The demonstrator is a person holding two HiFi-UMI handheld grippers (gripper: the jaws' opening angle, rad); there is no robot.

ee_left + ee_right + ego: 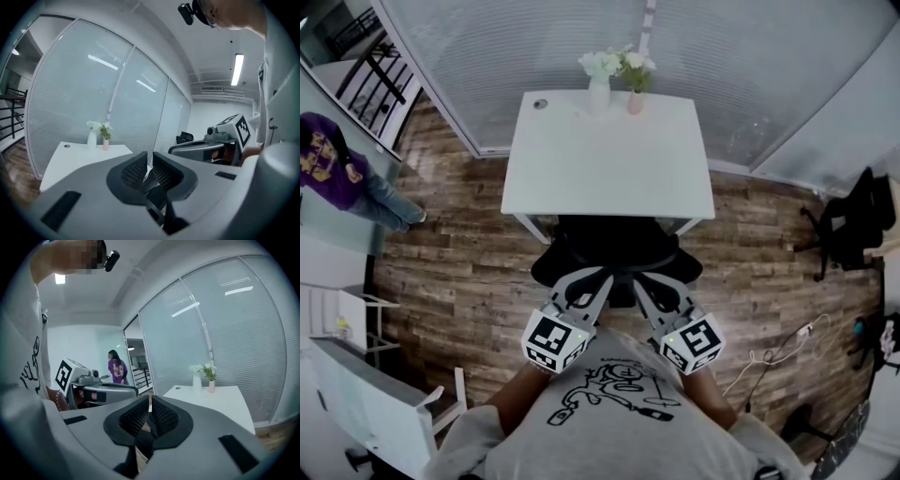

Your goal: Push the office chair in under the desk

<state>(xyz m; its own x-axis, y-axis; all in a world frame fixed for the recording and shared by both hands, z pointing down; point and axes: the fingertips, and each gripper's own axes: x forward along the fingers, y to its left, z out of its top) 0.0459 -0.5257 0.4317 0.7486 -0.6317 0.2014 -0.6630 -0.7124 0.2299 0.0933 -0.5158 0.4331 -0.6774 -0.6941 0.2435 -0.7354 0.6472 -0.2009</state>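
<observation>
The black office chair stands at the near side of the white desk, its front part tucked under the desk edge. Both grippers are held close to my chest, behind the chair and apart from it. My left gripper is shut with nothing between its pads; in its own view the jaws meet in front of the desk. My right gripper is likewise shut and empty, pointing roughly level toward the desk.
A white vase and a small pink vase with flowers stand at the desk's far edge, against the glass wall. A person in purple stands at left. Another black chair and floor cables lie at right.
</observation>
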